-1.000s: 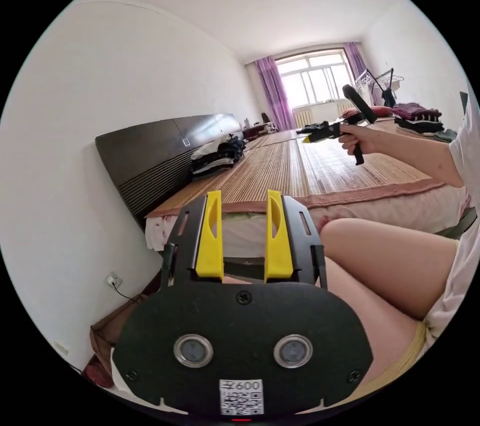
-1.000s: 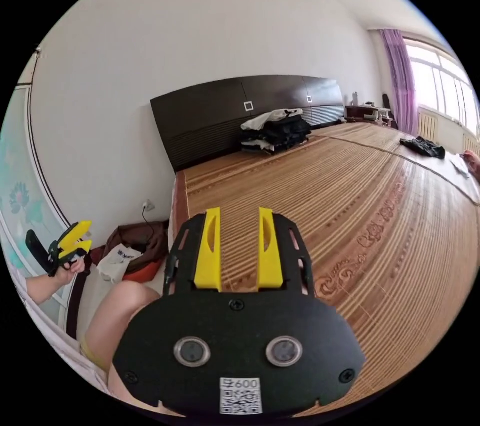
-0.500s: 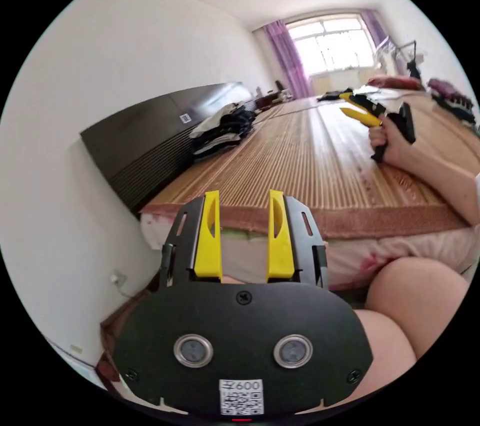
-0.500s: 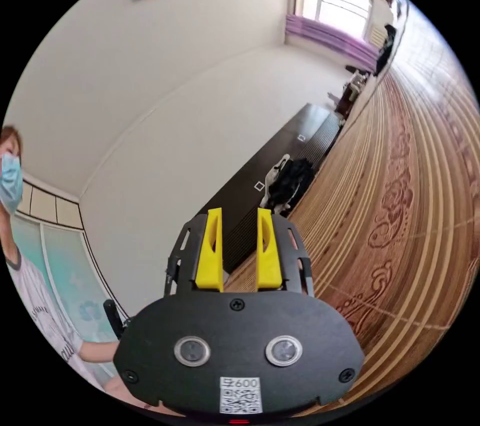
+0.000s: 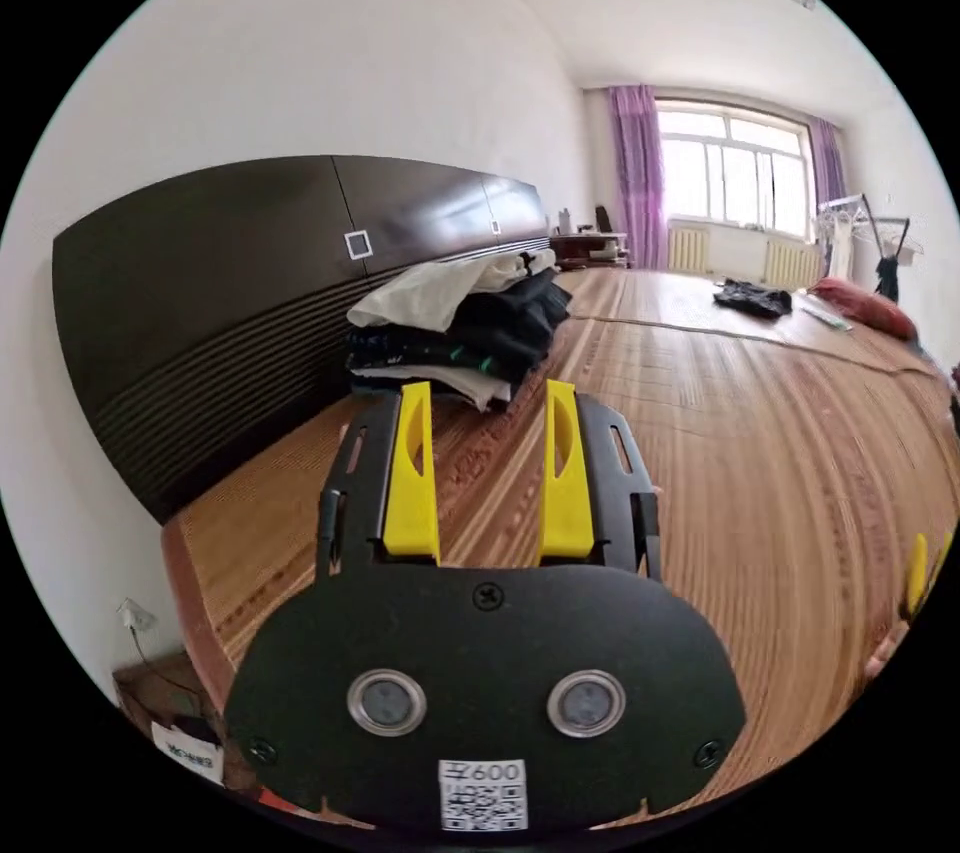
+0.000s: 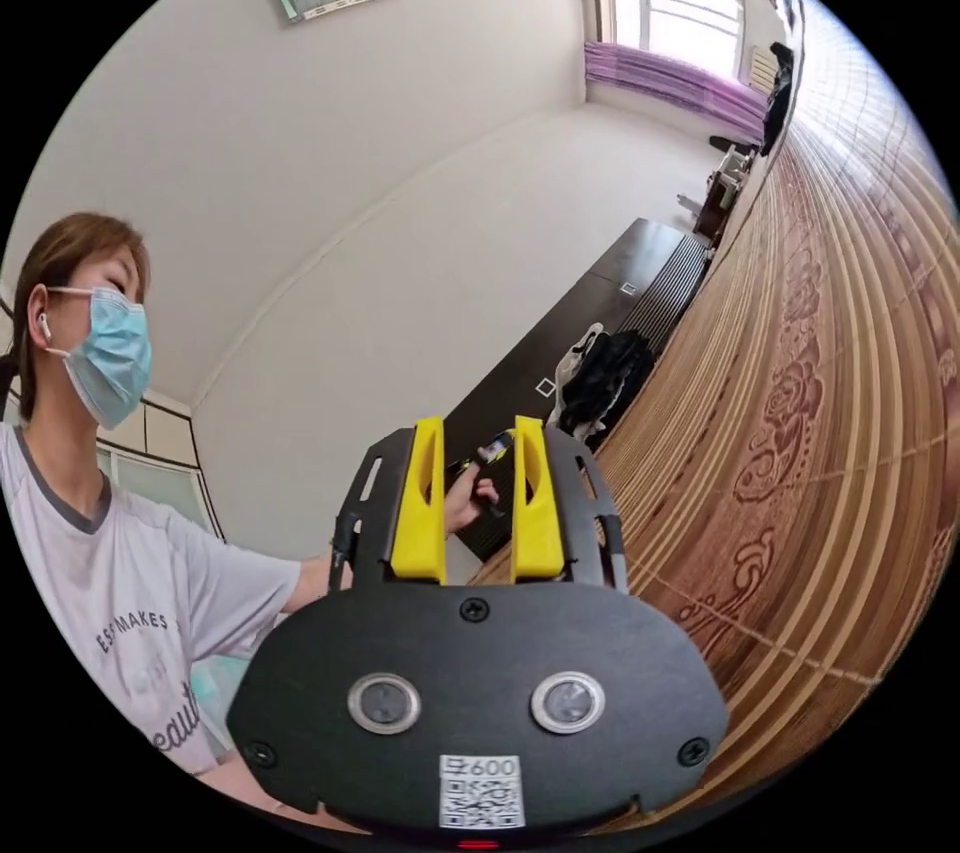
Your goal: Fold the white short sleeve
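Left gripper (image 5: 490,483) agape toward clothes pile (image 5: 460,328); person (image 6: 110,543) in right gripper view.

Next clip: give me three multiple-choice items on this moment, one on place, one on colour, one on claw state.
1. The pile of dark and white folded clothes lies:
A. against the dark wooden headboard
B. on the floor
C. by the window

2. The curtains are:
A. green
B. purple
C. grey

3. The left claw is:
A. clamped on a shirt
B. open, holding nothing
C. shut on a hanger

Answers: 1 A, the pile sits on the woven bamboo mat beside the headboard; 2 B, purple drapes frame the window; 3 B, its yellow jaws stand apart with only mat between.
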The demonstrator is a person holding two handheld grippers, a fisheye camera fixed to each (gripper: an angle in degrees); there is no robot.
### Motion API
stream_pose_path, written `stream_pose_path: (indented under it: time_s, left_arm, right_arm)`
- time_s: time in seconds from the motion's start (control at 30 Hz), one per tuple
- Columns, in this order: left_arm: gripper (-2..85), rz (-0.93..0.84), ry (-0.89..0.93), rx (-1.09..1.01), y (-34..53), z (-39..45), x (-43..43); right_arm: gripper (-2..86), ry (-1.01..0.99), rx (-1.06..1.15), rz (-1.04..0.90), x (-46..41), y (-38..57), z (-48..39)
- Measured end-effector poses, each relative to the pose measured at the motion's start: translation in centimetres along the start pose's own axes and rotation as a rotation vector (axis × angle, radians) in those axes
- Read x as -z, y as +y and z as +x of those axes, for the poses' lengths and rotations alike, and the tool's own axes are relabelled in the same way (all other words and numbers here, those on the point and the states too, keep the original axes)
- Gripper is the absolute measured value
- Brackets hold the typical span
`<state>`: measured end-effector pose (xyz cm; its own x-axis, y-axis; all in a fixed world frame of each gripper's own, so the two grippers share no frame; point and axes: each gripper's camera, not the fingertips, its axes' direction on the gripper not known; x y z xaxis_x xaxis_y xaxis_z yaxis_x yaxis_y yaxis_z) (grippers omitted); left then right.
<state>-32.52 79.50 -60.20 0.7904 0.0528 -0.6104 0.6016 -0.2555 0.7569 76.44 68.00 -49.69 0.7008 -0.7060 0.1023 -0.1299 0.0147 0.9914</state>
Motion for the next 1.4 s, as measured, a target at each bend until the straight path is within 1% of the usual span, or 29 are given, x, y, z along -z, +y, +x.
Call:
stream_pose_path:
  time_s: [0.07,0.17,0.2,0.27,0.33,0.43,0.5,0.6,0.63,0.67,0.73,0.8,0.83,0.9,0.93,0.97,1.0,1.07,1.1,1.13,1.17,1.2,1.27,1.3,1.33,1.37,1.4]
  left_arm:
    - [13.1,0.02,-0.096,-0.064,-2.5,-0.7,-4.3]
    - [11.8,0.07,-0.155,-0.097,-5.6,-3.2,-8.5]
    - [11.9,0.06,-0.15,-0.104,-6.0,-3.8,-9.5]
    - [12.2,-0.061,-0.122,-0.119,-6.7,-6.8,-13.8]
    - [12.2,-0.088,-0.114,-0.142,-6.0,-9.0,-15.5]
    - [11.0,0.014,-0.176,-0.156,-3.9,-12.9,-16.6]
    - [9.4,0.026,-0.167,-0.181,-3.2,-15.1,-17.5]
    - [7.2,-0.12,-0.052,-0.204,-2.1,-19.1,-20.8]
    - [5.1,-0.181,-0.047,-0.236,-1.3,-20.3,-21.7]
    - [3.4,-0.178,-0.14,-0.252,-0.4,-21.4,-21.5]
    - [1.8,-0.107,-0.267,-0.275,1.1,-23.1,-20.3]
    - [1.1,-0.128,-0.29,-0.33,2.0,-25.2,-20.1]
    - [0.8,-0.107,-0.276,-0.327,2.5,-27.2,-19.3]
    - [0.6,0.001,-0.108,-0.255,3.4,-31.2,-16.6]
    - [0.6,0.065,0.031,-0.202,4.1,-34.3,-14.9]
    - [0.5,0.117,0.112,-0.132,4.9,-37.4,-13.4]
    - [0.5,0.138,0.157,-0.104,5.3,-38.9,-12.8]
    - [0.4,0.215,0.401,-0.022,6.7,-44.5,-10.4]
    - [0.4,0.238,0.475,0.007,7.2,-45.9,-9.8]
    - [0.4,0.269,0.647,0.049,8.2,-48.2,-8.7]
    - [0.4,0.267,0.809,0.039,9.4,-49.3,-7.5]
    - [0.4,0.253,0.886,0.008,10.0,-49.3,-6.7]
    - [0.4,0.209,1.139,-0.106,13.6,-49.0,-2.4]
    - [0.4,0.212,1.202,-0.109,14.8,-49.2,-1.2]
    - [0.4,0.219,1.322,-0.061,17.2,-50.0,1.1]
    - [0.4,0.214,1.447,0.012,19.3,-50.9,3.0]
    - [0.4,0.207,1.498,0.053,20.3,-51.4,3.9]
  right_arm:
    - [5.7,0.031,0.006,0.041,0.8,-1.3,-1.0]
    - [4.9,0.023,-0.067,0.063,1.4,-3.2,-1.1]
    - [4.7,0.031,-0.078,0.052,1.2,-3.9,-1.4]
    - [4.4,0.034,-0.084,0.042,0.8,-4.6,-1.8]
    - [3.6,0.033,-0.079,0.034,0.3,-5.1,-2.7]
    - [2.6,0.009,-0.074,0.011,-0.4,-5.2,-3.8]
    - [1.8,0.007,-0.057,0.026,-0.4,-5.0,-4.7]
    - [0.1,0.037,-0.077,0.05,-0.7,-4.3,-5.4]
    - [-0.1,0.035,-0.095,0.043,-1.0,-4.0,-5.5]
    - [-0.3,0.035,-0.104,0.04,-1.1,-3.9,-5.5]
    - [-0.5,0.045,-0.144,0.031,-1.6,-2.9,-5.7]
    - [-0.7,0.056,-0.139,0.032,-2.0,-1.8,-6.0]
    - [-0.7,0.057,-0.133,0.032,-2.4,-1.0,-6.3]
    - [-0.8,0.055,-0.134,0.025,-2.9,0.3,-6.5]
    - [-0.8,0.055,-0.135,0.019,-3.4,1.3,-6.6]
    - [-0.8,0.054,-0.135,0.017,-3.6,1.8,-6.6]
    - [-0.7,0.051,-0.135,0.012,-4.0,2.9,-6.7]
    - [-0.6,0.049,-0.14,0.005,-4.6,4.7,-6.8]
    - [-0.4,0.05,-0.142,0.006,-5.0,6.0,-6.9]
    - [-0.1,0.052,-0.141,0.008,-5.4,7.4,-6.9]
    - [0.2,0.051,-0.139,0.009,-5.5,8.2,-7.0]
    - [0.9,0.043,-0.126,0.012,-5.9,9.7,-7.2]
    - [5.8,0.035,-0.079,-0.005,-7.1,12.0,-7.9]
    - [10.9,0.054,-0.038,-0.045,-8.4,13.6,-8.7]
    - [14.5,0.08,0.015,-0.09,-9.7,15.2,-9.7]
    - [15.6,0.091,0.045,-0.105,-10.2,16.1,-10.3]
    - [17.0,0.109,0.113,-0.122,-11.2,18.0,-11.5]
